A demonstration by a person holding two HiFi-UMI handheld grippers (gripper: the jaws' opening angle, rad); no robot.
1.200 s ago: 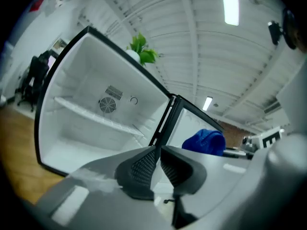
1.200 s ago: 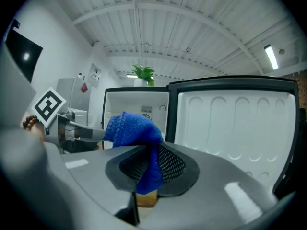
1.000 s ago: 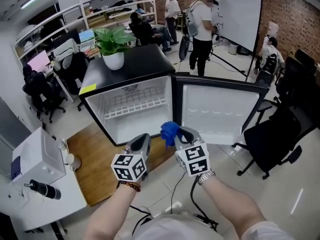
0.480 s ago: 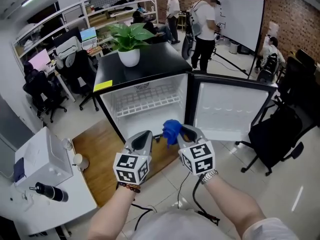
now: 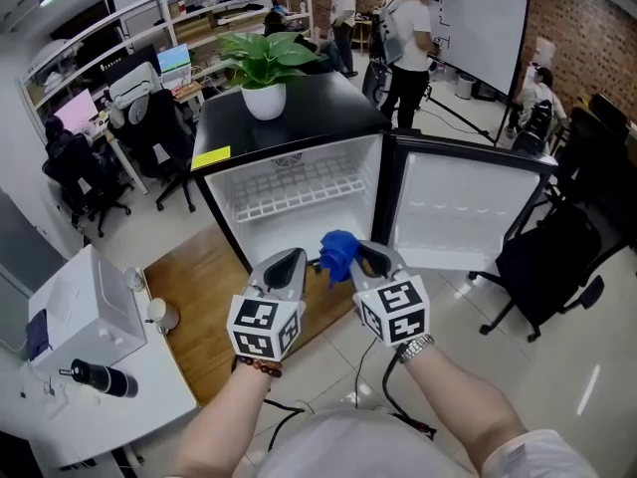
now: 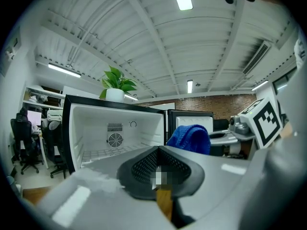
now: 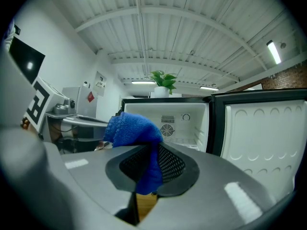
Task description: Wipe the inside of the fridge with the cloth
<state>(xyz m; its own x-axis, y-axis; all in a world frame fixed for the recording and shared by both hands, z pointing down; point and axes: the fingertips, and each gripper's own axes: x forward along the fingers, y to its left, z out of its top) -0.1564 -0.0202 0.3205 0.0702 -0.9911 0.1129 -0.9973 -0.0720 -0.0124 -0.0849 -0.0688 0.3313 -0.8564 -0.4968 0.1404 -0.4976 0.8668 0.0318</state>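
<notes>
- Right claw [image 7: 148, 166] is clenched on the blue cloth [image 7: 130, 128], which sticks up out of the jaws in a soft lump.
- Left claw [image 6: 158, 163] is squeezed tight with nothing in it, and I hold it just beside the right one.
- I see the cloth in front of the small fridge [image 5: 217, 207]. It is near the open mouth but apart from it, not yet inside.
- Fridge door [image 5: 458, 212] hangs wide open on the right side.
- One white wire shelf [image 5: 294, 192] lies across the inside, and a little round fan [image 6: 115, 139] sits on the back wall.
- On top of the fridge stands a green plant [image 5: 264, 43] in a white pot.
- A brown wooden board [image 5: 184, 312] lies on the floor in front of the fridge, to the left.
- On my left is a white table [image 5: 149, 406] with a white box [image 5: 85, 312] and a black bottle [image 5: 95, 376] on it.
- A black chair [image 5: 552, 267] stands on the right, near the door.
- People [image 5: 408, 38] stand behind the fridge by a whiteboard [image 5: 488, 28].
</notes>
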